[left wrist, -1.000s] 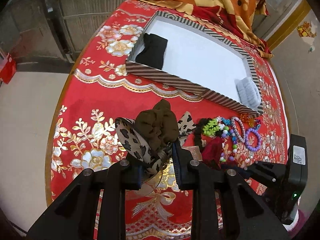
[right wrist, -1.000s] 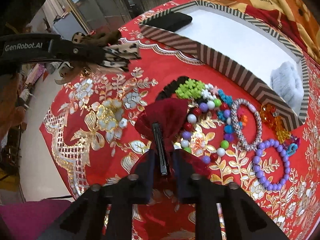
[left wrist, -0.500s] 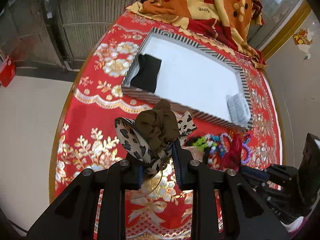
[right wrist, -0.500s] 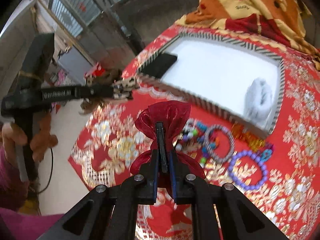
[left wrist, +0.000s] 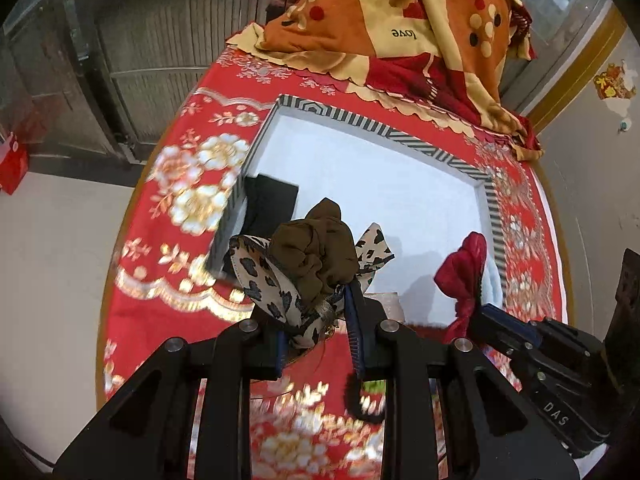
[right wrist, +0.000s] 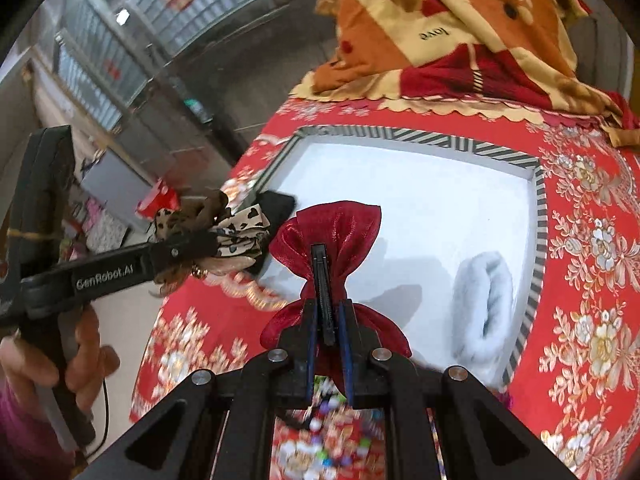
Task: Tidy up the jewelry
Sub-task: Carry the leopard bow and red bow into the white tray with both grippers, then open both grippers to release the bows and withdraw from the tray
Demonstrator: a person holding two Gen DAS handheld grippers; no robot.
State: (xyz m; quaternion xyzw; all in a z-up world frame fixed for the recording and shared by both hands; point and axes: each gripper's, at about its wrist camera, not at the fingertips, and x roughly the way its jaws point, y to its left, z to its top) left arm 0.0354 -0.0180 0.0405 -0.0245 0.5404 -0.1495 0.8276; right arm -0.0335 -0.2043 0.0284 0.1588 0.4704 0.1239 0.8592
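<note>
My left gripper (left wrist: 320,320) is shut on a leopard-print and brown hair bow (left wrist: 308,264), held above the near left corner of the striped-rim white tray (left wrist: 400,136). The same bow (right wrist: 224,228) shows in the right wrist view, in the left gripper (right wrist: 216,246) a hand holds. My right gripper (right wrist: 328,320) is shut on the clip of a shiny dark red hair bow (right wrist: 332,236), over the tray's (right wrist: 536,208) near edge. That red bow (left wrist: 464,276) also appears at the right of the left wrist view.
Inside the tray lie a black pad (left wrist: 272,204) at the left end and a pale grey fluffy scrunchie (right wrist: 484,304) at the right end. Blurred bead bracelets (right wrist: 332,412) lie on the red floral cloth below my right gripper. An orange blanket (left wrist: 400,24) is heaped behind the tray.
Both grippers have lifted and moved forward from the cloth to the tray's near edge. The red bow has left the bead pile and now hangs over the tray. The right gripper has rolled.
</note>
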